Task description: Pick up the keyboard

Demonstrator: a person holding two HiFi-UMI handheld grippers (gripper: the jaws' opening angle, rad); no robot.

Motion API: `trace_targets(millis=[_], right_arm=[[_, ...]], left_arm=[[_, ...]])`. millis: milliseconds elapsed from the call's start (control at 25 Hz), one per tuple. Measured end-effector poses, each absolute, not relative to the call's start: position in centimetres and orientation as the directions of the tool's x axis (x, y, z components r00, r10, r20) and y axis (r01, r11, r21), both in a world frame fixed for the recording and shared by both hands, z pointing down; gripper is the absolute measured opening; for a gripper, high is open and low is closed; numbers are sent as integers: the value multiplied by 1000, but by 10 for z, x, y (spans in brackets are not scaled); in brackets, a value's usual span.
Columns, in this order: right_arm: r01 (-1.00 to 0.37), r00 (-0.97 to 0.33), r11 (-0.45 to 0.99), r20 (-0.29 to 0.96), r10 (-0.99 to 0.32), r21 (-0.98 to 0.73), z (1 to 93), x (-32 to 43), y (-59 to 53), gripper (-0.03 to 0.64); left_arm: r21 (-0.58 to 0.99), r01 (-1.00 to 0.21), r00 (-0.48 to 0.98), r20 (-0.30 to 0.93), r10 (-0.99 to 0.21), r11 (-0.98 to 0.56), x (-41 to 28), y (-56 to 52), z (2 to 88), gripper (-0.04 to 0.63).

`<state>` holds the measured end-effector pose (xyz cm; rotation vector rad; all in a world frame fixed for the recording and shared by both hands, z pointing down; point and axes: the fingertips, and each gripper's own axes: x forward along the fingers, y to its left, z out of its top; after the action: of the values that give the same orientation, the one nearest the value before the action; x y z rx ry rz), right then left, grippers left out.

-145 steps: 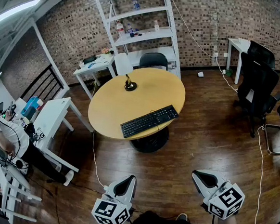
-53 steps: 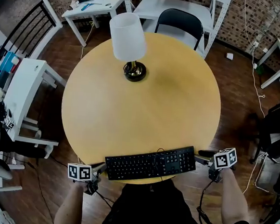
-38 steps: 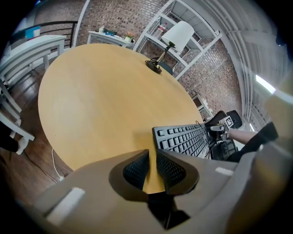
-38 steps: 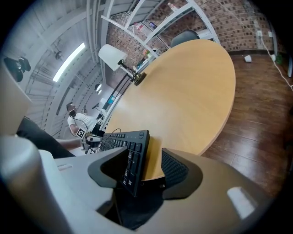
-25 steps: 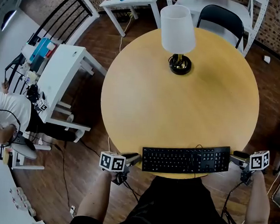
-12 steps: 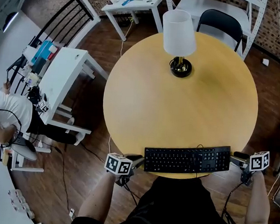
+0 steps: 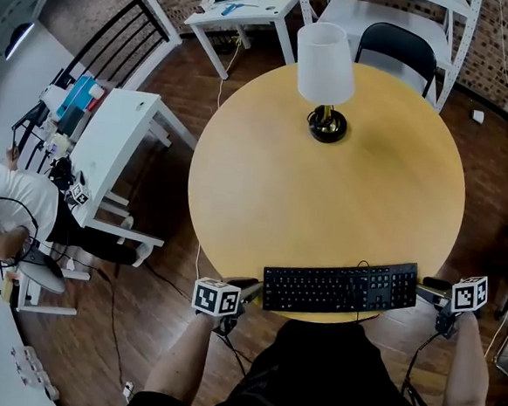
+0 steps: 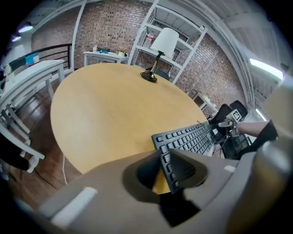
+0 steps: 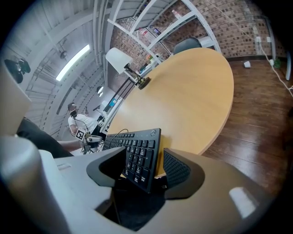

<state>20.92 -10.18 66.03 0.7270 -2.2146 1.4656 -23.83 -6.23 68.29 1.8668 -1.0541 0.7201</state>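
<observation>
Lying unlifted at the table's (image 7: 325,195) near edge, keyboard (image 7: 340,287) ends sit between loose jaws: left gripper (image 7: 248,293) opening, right gripper (image 7: 427,289) unclenched; grasp and lift remain.

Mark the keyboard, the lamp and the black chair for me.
keyboard (image 7: 339,288), head view, middle of the key field
lamp (image 7: 325,61), head view, on the white shade
black chair (image 7: 398,44), head view, on the backrest, behind the round table

Grey tongs (image 7: 249,288) — black-and-white marker cubes (image 7: 216,297), dark clothing (image 7: 310,377).
</observation>
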Motion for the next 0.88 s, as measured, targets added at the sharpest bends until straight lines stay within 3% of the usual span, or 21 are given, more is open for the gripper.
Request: trace_targets(millis=[40, 80, 280, 440, 520, 640, 880], right_arm=[[-610, -792, 328, 573, -211, -722, 659, 209, -102, 258], [-608, -792, 343, 571, -213, -716, 657, 209, -103, 258], [-600, -797, 403, 562, -221, -692, 650, 203, -101, 258], [-615, -787, 359, 573, -228, -702, 653, 205, -95, 258], [-609, -790, 393, 571, -223, -689, 651, 200, -96, 258], [-603, -793, 407, 570, -214, -686, 652, 192, -99, 258], [-626, -778, 327, 595, -200, -708, 665, 196, -98, 258]], left_arm=[[429, -853, 516, 779, -355, -298, -231, -60, 684, 487], [450, -835, 541, 777, -322, -317, -225, -56, 686, 594], [474, -806, 572, 777, -264, -354, -219, -45, 690, 594], [518, -787, 606, 752, -260, -335, -212, -44, 692, 585], [494, -815, 574, 762, -301, -302, -220, -49, 695, 469], [533, -800, 598, 739, -310, -275, -223, -51, 692, 503], [550, -790, 611, 742, -277, -272, -219, -54, 697, 506]])
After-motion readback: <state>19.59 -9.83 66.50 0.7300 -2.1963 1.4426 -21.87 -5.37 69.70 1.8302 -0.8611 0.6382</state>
